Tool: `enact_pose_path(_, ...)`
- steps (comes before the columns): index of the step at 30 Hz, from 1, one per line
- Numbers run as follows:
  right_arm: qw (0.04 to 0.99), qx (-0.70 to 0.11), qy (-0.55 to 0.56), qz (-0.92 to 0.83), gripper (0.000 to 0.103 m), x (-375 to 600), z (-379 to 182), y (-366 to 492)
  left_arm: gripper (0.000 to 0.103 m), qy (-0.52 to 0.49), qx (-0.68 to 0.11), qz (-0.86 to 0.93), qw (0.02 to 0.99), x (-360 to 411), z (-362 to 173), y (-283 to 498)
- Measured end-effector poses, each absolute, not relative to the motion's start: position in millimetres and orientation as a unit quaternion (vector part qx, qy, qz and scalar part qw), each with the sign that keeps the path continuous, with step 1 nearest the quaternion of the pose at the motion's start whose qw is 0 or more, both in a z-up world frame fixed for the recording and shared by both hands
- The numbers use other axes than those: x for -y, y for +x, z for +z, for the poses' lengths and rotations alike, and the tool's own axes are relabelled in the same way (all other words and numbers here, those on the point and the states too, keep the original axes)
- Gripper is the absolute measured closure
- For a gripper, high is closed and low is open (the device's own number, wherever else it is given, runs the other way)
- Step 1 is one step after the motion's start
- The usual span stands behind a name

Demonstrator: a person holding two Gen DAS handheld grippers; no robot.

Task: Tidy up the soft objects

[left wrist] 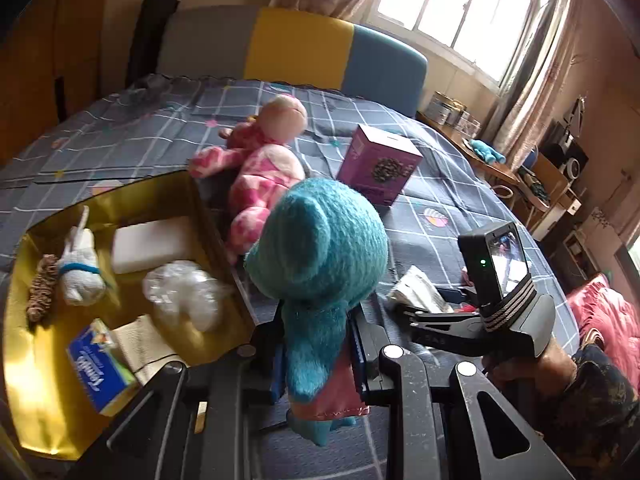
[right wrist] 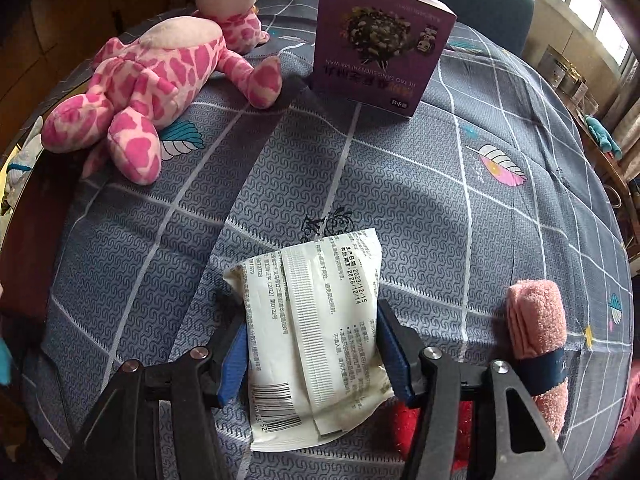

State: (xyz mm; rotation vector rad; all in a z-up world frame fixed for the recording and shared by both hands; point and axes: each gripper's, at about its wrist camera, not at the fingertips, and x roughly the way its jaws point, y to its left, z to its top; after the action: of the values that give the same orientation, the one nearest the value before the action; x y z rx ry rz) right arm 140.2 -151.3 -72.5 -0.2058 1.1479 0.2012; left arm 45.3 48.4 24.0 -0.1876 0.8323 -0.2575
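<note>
My left gripper (left wrist: 318, 332) is shut on a teal plush toy (left wrist: 320, 248), which stands up between the fingers above the bed, just right of a gold-lined box (left wrist: 200, 208). The box holds a small white stuffed toy (left wrist: 80, 268), a white foam block (left wrist: 154, 244), a crumpled clear bag (left wrist: 184, 292) and a blue tissue pack (left wrist: 100, 364). My right gripper (right wrist: 316, 344) is shut on a white printed packet (right wrist: 316, 320), its blue pads pressing both sides. That gripper (left wrist: 408, 308) also shows low over the bed in the left wrist view.
A pink spotted plush giraffe (right wrist: 160, 80) lies on the grey checked bedsheet (right wrist: 400, 200) beside the box. A purple carton (right wrist: 384, 40) stands farther back. A rolled pink towel (right wrist: 536, 344) with a dark band lies to the right. A person's sleeve (left wrist: 592, 400) is at the right.
</note>
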Motion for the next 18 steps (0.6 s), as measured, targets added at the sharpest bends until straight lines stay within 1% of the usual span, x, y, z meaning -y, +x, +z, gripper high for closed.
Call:
enact_pose_path(12,0.853,-0.51,-0.073,0.086,0.042,159,-74,128,0.077,-0.082,-0.38,-0.066,0.919,-88,34,13)
enact_pose_path(18,0.884,-0.458,-0.062,0.064,0.042,159,-76,109,0.077,-0.07,-0.362,-0.034,0.929,-104,43,-1)
